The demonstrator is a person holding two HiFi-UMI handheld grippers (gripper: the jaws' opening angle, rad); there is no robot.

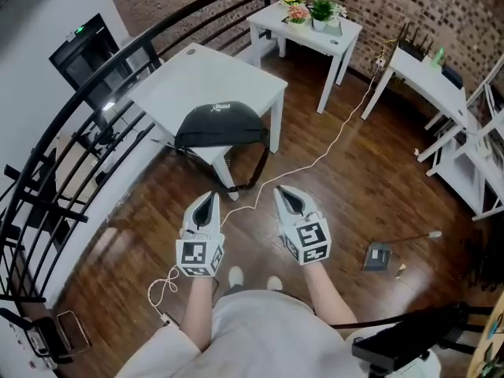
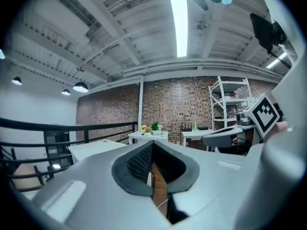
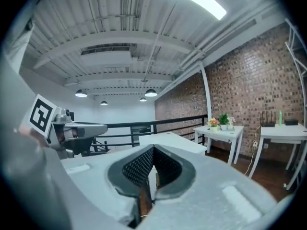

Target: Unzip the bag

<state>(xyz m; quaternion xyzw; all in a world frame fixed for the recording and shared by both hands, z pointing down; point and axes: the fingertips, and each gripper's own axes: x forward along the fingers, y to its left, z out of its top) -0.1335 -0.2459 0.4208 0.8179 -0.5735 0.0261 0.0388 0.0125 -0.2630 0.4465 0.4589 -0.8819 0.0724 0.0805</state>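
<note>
While a black bag [image 1: 220, 126] sits at the near edge of a white bench [image 1: 206, 75], a person stands back from it on the wooden floor [image 1: 378, 172], holding a gripper in each hand at about waist height. The left gripper [image 1: 208, 198] is clenched, its dark ridged pads meeting at the tips with nothing caught between them. The right gripper [image 1: 285, 192] is likewise clenched and empty. Both point toward the bench and hang side by side, well apart from the bag. The bag lies domed, and its strap [image 1: 256, 172] spills over the bench's front edge and loops down beside a leg. Its zip cannot be made out from this height. A white cable [image 1: 331, 142] trails across the floor between the person and a smaller bench [image 1: 344, 31] carrying flowers [image 1: 295, 10] and a potted plant [image 1: 321, 9] against the brick wall. A black railing [image 1: 79, 105] curves along the left.
</note>
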